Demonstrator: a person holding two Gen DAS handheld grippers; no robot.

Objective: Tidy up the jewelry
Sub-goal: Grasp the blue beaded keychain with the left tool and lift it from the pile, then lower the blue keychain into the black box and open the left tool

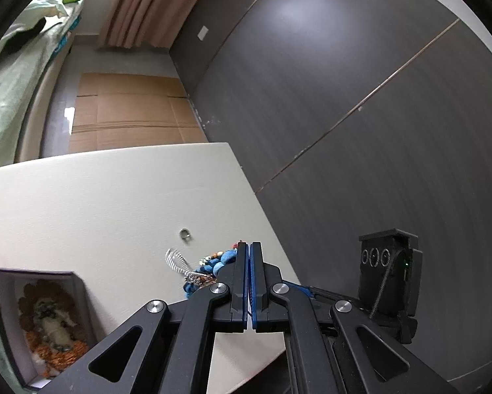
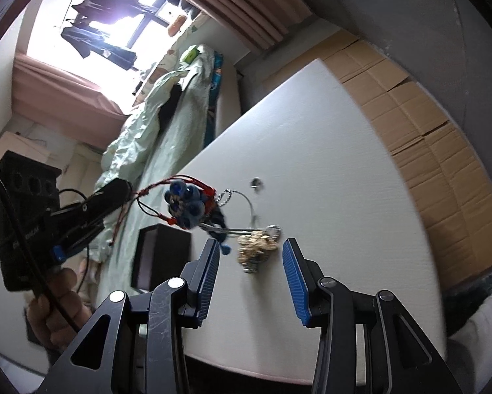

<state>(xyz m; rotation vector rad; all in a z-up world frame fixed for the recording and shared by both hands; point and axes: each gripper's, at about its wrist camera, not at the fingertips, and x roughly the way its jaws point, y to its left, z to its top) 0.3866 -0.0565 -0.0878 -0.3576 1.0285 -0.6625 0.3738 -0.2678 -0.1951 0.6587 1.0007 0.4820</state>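
Observation:
My left gripper is shut on the red cord of a blue bead necklace, which hangs in the air above the white table; its beads show under the fingers. A silver bracelet and a gold beaded piece dangle tangled with it. A small silver ring lies on the table and shows too in the right wrist view. My right gripper is open, with the gold piece between its fingers. An open dark jewelry box holds several pieces at the left.
The table stands against a dark grey wall. Flattened cardboard covers the floor beyond it. A bed with green bedding lies to the left. The right gripper's body shows at the right of the left wrist view.

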